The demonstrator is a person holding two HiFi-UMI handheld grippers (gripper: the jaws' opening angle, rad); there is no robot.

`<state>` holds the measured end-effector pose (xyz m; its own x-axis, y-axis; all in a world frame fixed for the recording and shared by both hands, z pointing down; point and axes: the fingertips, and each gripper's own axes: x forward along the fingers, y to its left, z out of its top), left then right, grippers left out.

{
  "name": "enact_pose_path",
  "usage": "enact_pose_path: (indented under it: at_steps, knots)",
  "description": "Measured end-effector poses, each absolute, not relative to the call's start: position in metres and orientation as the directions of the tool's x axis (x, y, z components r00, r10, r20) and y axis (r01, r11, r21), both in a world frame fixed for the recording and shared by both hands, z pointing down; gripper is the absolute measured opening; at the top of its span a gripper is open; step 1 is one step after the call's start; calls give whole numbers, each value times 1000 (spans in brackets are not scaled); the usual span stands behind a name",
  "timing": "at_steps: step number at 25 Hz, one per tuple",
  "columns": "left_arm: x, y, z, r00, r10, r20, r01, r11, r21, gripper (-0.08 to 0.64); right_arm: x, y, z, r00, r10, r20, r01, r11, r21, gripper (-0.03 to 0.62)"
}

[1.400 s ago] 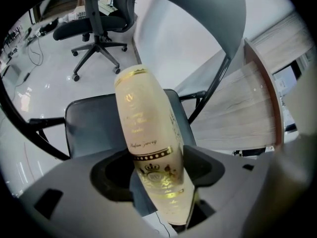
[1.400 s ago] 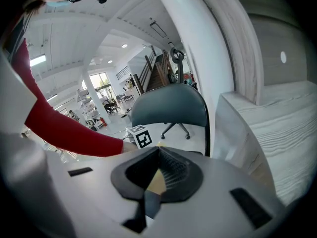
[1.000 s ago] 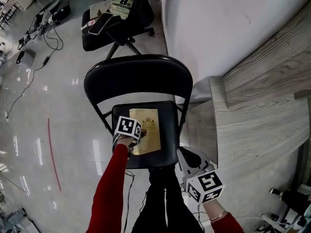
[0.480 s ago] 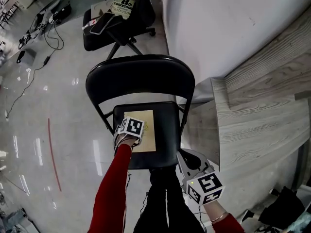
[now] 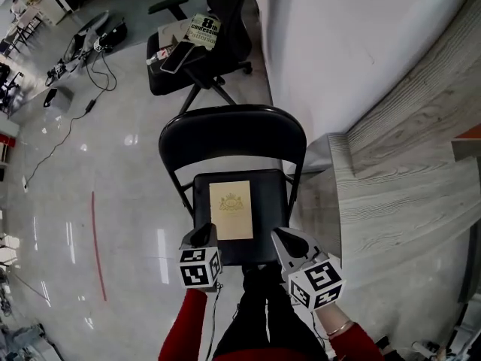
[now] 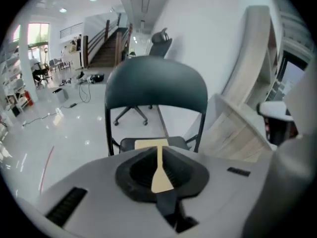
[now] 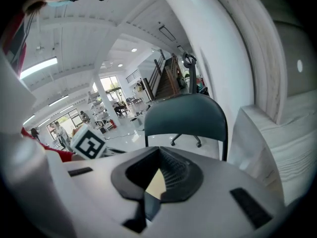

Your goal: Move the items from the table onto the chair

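A cream booklet with a gold crest lies flat on the seat of the black folding chair. My left gripper hovers at the seat's front left edge, just short of the booklet. Its jaws are closing to a thin slit with nothing between them. In the left gripper view the left gripper points at the chair, and the booklet shows beyond the tips. My right gripper hangs by the seat's front right corner. In the right gripper view the right gripper has its tips together and holds nothing.
A grey wood-grain table runs along the right beside a white wall. A black office chair piled with books and a phone stands behind the folding chair. Cables lie on the glossy floor at far left. The person's legs are below the seat.
My left gripper let go of the booklet and drew back to the seat's front edge, and its jaws came nearly together. The booklet stays on the seat. The right gripper barely moved.
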<state>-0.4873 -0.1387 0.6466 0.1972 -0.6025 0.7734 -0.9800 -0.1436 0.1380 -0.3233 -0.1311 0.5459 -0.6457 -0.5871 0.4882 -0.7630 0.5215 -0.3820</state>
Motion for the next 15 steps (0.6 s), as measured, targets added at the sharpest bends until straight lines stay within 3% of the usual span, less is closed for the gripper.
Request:
enact_pose_path:
  at_steps: [2,9,15]
  knots:
    - [-481,-130,605,229,-686,690,-973,-179,145,11,-334,-131,531,-674,-584,453,-738,559,-378,12]
    - [-441,-112,479,444,-830,338,-894,-383,232,9,-337,-121,483,-721,-592,360,-693,606,-390,12]
    - [-429,-91,443,469,-838,277,-881,-426,205,8,-327,-106,461,-734,-608,301,-678,635,-370,12]
